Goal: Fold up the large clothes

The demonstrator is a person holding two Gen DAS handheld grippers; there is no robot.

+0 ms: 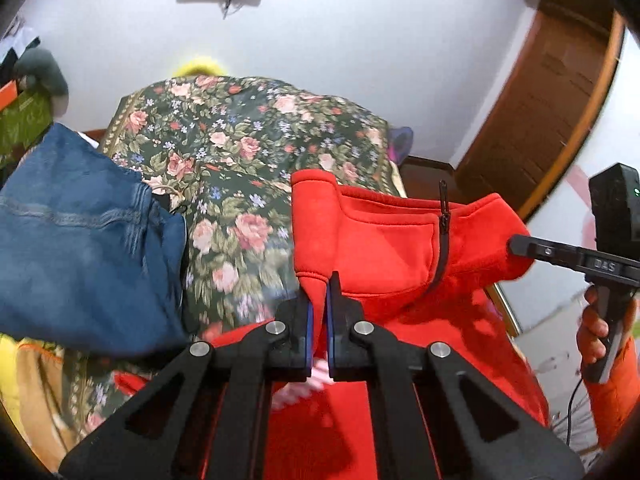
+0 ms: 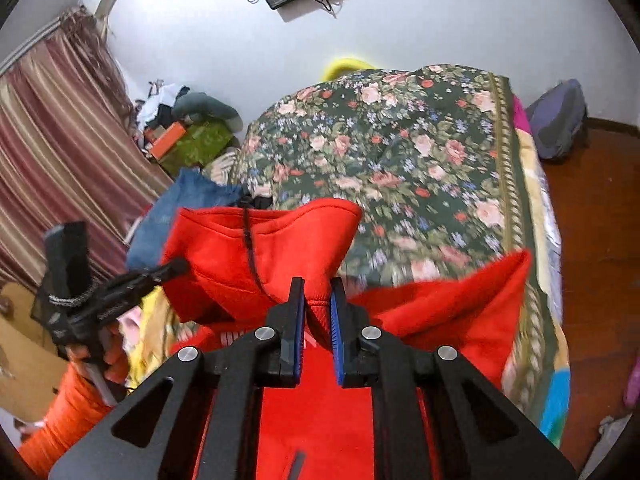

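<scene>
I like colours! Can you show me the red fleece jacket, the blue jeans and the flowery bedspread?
red fleece jacket (image 1: pixel 384 236): left wrist view, on its collar.
blue jeans (image 1: pixel 80 248): left wrist view, on the denim.
flowery bedspread (image 2: pixel 400 152): right wrist view, on its middle.

Red fleece jacket's (image 1: pixel 392 240) lower body cut off by the frame's bottom edge, bedspread (image 2: pixel 400 152) blurred nearby.

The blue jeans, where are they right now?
The blue jeans lie on the floral bedspread at the left of the left wrist view, just left of the red hoodie.
</scene>
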